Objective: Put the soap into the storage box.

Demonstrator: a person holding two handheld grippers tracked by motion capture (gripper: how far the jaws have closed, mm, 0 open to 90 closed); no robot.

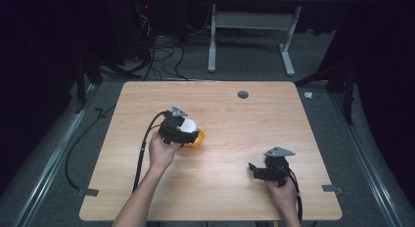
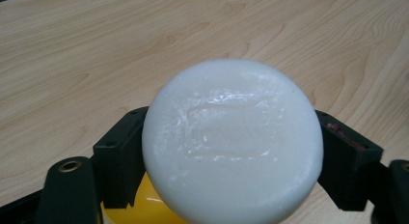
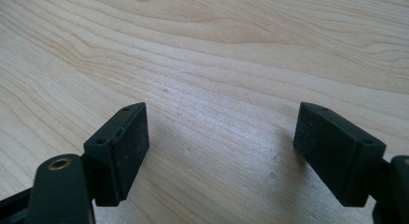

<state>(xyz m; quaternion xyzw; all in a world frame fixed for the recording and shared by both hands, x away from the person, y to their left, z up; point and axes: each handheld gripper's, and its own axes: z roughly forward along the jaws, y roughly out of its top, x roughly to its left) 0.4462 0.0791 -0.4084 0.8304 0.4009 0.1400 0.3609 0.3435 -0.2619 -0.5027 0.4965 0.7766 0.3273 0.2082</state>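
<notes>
A white round cap (image 2: 231, 142) with a faint rectangular imprint on its top sits between the jaws of my left gripper (image 2: 232, 154), and both pads touch its sides. Under it a yellow container (image 2: 128, 212) shows at the lower left. From above, the left gripper (image 1: 185, 130) is left of the table's middle, holding the white cap (image 1: 189, 124) over the yellow container (image 1: 197, 138). My right gripper (image 1: 254, 170) rests near the front right of the table. Its jaws stand wide apart over bare wood, and the right gripper (image 3: 219, 132) has nothing between its pads.
The wooden table (image 1: 230, 119) has a small grey round plug (image 1: 242, 94) near its far edge. Cables trail from both grippers off the front edge. Beyond the table stand a white metal frame (image 1: 213, 41) and loose cables (image 1: 161, 53) on the grey floor.
</notes>
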